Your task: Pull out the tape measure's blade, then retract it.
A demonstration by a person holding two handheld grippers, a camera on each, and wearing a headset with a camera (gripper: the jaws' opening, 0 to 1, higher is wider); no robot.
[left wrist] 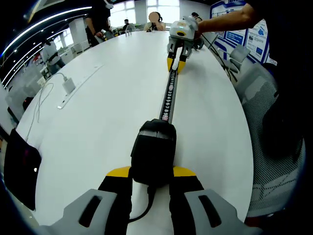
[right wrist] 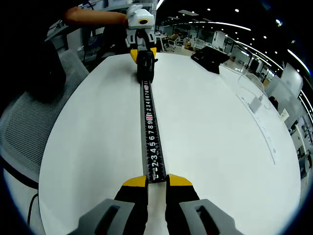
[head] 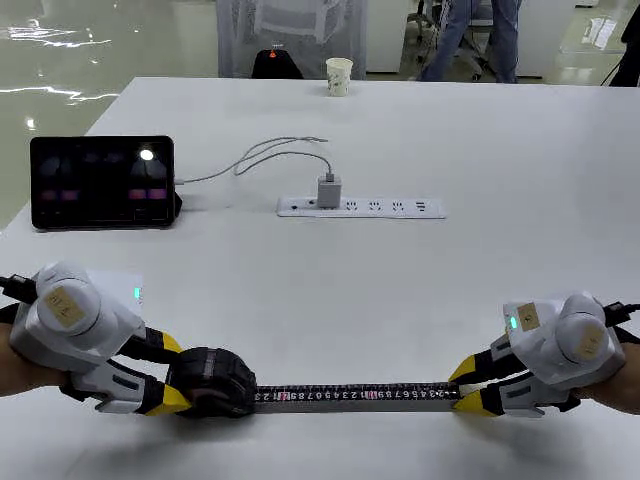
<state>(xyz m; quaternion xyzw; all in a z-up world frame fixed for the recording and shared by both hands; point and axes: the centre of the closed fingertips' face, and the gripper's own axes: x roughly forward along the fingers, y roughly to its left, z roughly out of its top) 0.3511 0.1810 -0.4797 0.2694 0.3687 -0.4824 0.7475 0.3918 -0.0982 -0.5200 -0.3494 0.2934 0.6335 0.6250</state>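
Tape measure case [head: 212, 382] is clamped between the left gripper [head: 172, 373] jaws. The right gripper [head: 465, 386] jaws pinch the tip of the blade [head: 355, 394], which lies extended on the table [head: 450, 270].

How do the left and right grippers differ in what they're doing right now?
The left gripper clamps the black tape measure case; the right gripper pinches the end of the pulled-out blade. The left gripper's fingers are spread wide around the case, while the right gripper's are nearly together. Both have yellow-tipped fingers and sit low over the white table.
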